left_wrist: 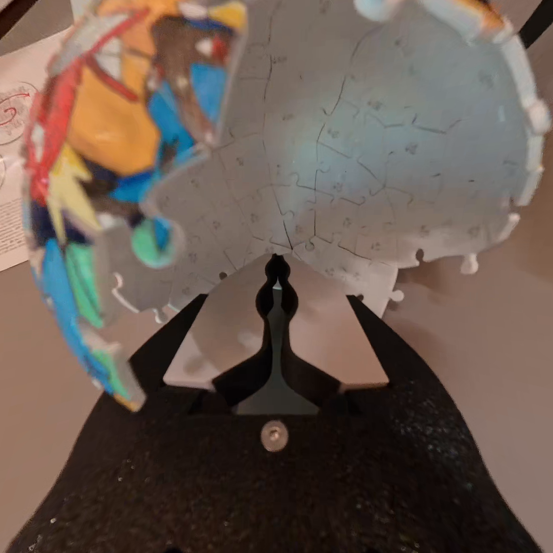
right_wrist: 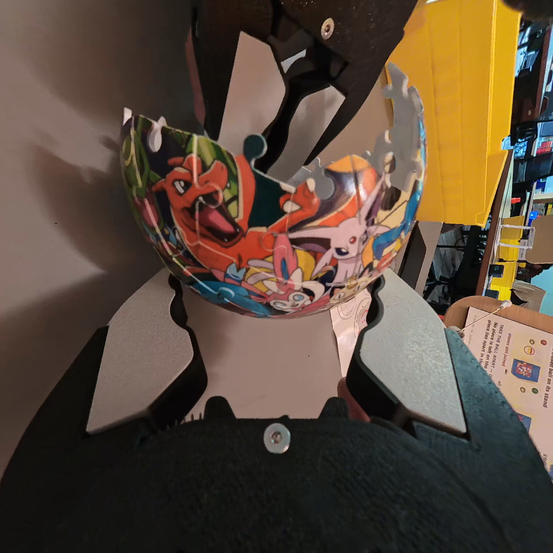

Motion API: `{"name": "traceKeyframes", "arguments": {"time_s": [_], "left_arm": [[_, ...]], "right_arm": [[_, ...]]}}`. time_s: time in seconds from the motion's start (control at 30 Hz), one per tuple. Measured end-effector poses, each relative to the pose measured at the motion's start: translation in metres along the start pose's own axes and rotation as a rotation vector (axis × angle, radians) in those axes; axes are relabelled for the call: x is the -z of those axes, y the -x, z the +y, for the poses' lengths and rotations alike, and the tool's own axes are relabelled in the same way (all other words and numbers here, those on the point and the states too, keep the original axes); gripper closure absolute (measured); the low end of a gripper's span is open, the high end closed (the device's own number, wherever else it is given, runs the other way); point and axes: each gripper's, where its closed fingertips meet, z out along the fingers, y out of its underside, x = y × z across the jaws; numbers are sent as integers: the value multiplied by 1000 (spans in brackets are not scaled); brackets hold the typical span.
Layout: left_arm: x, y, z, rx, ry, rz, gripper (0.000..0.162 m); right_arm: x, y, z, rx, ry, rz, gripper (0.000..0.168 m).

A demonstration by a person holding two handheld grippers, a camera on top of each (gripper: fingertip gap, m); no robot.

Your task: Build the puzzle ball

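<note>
The partly built puzzle ball (right_wrist: 269, 227) is an open half shell with cartoon creatures outside and a jagged rim of tabs. In the left wrist view its grey inside (left_wrist: 359, 149) fills the frame, with a colourful section (left_wrist: 104, 134) curling in at the left. My left gripper (left_wrist: 278, 269) is shut on the shell's rim and holds it above the table; it also shows in the right wrist view (right_wrist: 266, 161), coming in from the top. My right gripper (right_wrist: 276, 299) is open, its fingertips (right_wrist: 176, 299) on either side of the shell's underside.
A printed paper sheet (left_wrist: 18, 149) lies on the beige table (left_wrist: 45, 359) behind the ball. In the right wrist view, yellow bins (right_wrist: 449, 119) stand at the right and a cardboard box with an instruction card (right_wrist: 508, 359) sits at the lower right. One gripper's finger ends stand about 6 centimetres off the other's.
</note>
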Motion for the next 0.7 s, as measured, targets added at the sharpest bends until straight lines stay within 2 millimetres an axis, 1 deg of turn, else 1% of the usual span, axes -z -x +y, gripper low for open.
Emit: {"name": "traceKeyframes", "arguments": {"time_s": [0.17, 0.3, 0.43, 0.5, 0.57, 0.63, 0.7], "left_arm": [[-1, 0, 2, 4, 47, 9, 162], [-1, -2, 2, 91, 33, 53, 162], [0, 0, 1, 52, -6, 36, 162], [9, 5, -7, 53, -85, 2, 162], [21, 9, -15, 111, -169, 11, 162], [28, 12, -8, 118, -149, 7, 162], [35, 11, -1, 89, -113, 12, 162]], "right_arm": [[-1, 0, -4, -11, -30, -5, 49], [-2, 0, -2, -41, -54, -6, 48], [-2, 0, -4, -30, -54, -2, 48], [-1, 1, -4, -16, -46, -1, 48], [0, 1, -4, -3, -30, 3, 48], [1, 1, -4, 13, -14, 6, 49], [1, 1, -7, 27, -8, 8, 49]]}}
